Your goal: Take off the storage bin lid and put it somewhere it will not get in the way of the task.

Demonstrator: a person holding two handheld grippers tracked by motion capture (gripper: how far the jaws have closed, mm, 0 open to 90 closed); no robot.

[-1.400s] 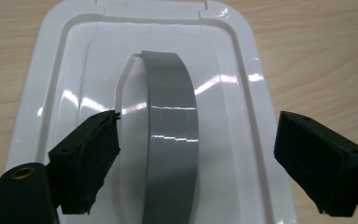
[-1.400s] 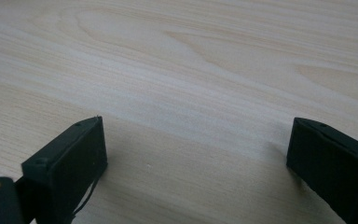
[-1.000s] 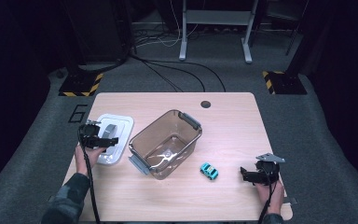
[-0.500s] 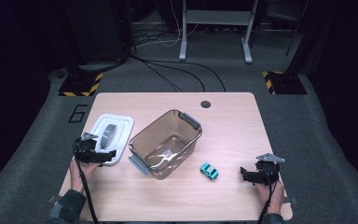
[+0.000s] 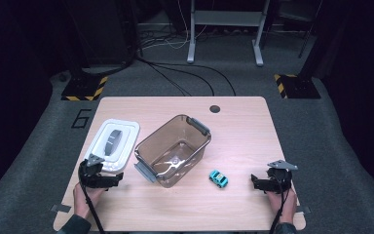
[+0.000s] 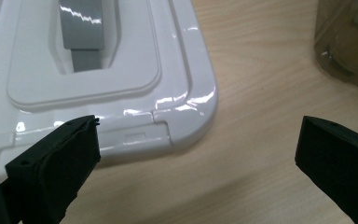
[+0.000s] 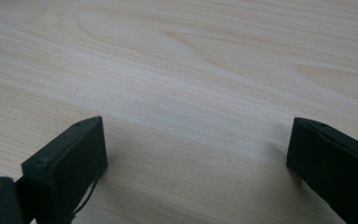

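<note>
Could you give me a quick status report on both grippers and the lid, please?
Left gripper open, at the white lid's near corner. Right gripper open, empty, over bare table. Lid lies flat beside the clear bin. Nothing between jaws and lid.

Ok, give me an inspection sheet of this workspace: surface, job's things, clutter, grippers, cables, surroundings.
Surface: light wooden table, round dark hole near far edge.
Job's things: white lid lying flat at left; clear brown tub open and empty, mid-table; small teal toy car to the right of the tub.
Clutter: nothing seen.
Grippers: left gripper open, by the lid's near edge; right gripper open over bare wood.
Cables: one trails from each gripper; black cables on the floor beyond.
Surroundings: grey carpet, metal stand legs, hazard-striped plates.
</note>
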